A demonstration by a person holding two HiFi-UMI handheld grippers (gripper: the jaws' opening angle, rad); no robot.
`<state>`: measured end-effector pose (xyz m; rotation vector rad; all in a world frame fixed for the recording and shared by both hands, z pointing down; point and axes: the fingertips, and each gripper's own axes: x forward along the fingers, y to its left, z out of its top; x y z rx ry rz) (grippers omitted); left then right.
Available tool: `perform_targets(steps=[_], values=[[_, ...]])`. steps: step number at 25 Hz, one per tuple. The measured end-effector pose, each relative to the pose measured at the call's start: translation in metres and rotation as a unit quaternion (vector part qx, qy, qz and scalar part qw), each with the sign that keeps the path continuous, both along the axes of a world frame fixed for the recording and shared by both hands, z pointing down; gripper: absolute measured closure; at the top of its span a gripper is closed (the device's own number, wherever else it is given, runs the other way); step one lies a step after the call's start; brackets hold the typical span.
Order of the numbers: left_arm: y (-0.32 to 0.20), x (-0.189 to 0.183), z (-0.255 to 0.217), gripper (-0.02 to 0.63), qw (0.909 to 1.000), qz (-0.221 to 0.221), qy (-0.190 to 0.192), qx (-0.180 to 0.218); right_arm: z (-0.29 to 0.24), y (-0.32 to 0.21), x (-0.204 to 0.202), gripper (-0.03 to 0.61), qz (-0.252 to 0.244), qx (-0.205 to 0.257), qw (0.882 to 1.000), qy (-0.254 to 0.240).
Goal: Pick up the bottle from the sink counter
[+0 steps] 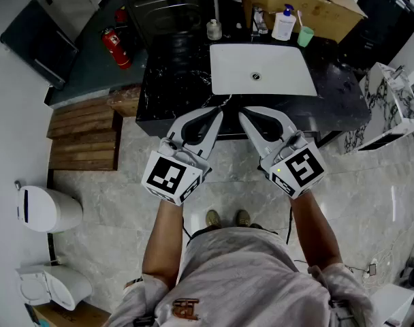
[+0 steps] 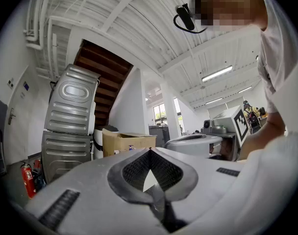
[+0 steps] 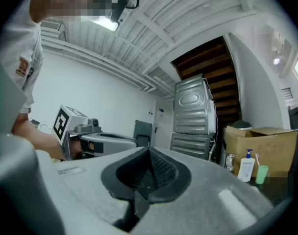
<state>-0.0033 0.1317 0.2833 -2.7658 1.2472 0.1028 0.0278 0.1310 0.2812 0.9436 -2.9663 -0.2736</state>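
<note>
You're only at the approach: left gripper (image 1: 219,114) and right gripper (image 1: 242,114) both have jaws closed, empty. The white pump bottle with blue top (image 1: 284,24) stands well ahead of the right jaws (slightly rightward) on the black marble bench (image 1: 173,80). Next you'd need to open the jaws and reach forward.

I see open table (image 1: 173,73) left of the basin (image 1: 234,70); at the back, the faucet (image 1: 259,20), green cup (image 1: 306,36) and cardboard box (image 1: 323,9) crowd the pump bottle (image 1: 284,24).
</note>
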Motion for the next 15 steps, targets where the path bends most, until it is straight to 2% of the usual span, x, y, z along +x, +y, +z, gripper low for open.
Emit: perform_targets(steps=[15], values=[[-0.009, -0.025, -0.005, 0.614, 1.0000, 0.004, 0.005, 0.003, 0.001, -0.009, -0.022, 0.577, 0.012, -0.006, 1.000, -0.004]])
